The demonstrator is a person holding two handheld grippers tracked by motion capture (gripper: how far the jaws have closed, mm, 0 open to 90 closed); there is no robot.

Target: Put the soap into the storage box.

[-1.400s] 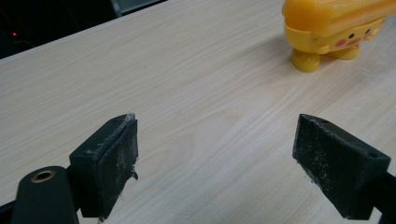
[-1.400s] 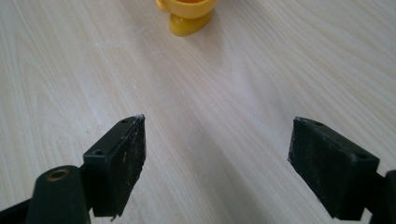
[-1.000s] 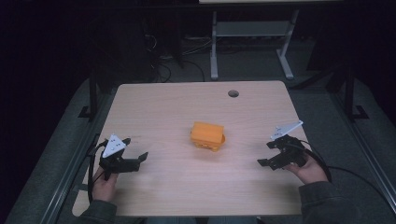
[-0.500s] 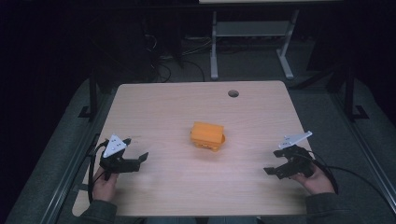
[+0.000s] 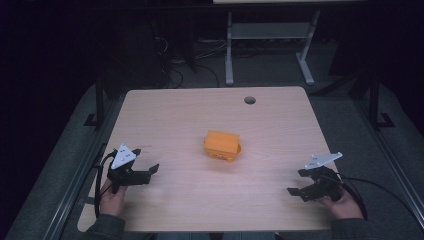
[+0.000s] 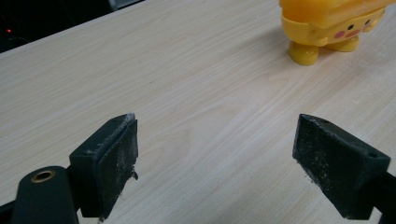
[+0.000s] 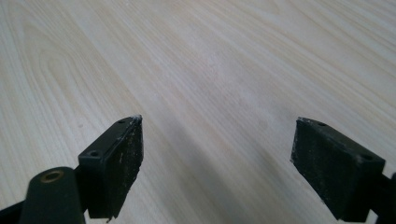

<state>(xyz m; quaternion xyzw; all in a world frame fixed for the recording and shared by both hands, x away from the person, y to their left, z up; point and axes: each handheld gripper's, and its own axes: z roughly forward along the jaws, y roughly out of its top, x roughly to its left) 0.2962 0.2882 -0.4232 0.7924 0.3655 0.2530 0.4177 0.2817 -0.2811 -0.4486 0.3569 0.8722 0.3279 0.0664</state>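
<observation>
Flanking the orange toy (image 5: 222,146), both grippers hover near table (image 5: 180,107) edges.

Orange toy (image 5: 222,145) upright, table centre (image 5: 190,120)

The left gripper (image 5: 145,172) is sitting at the lower left of the high view, its jaws standing wide apart and pointing toward the frame's right. The left hand (image 5: 112,197) is gripping it from below. The right gripper (image 5: 299,182) is sitting at the lower right, jaws likewise spread wide and pointing left, with the right hand (image 5: 342,205) holding it from behind.
</observation>
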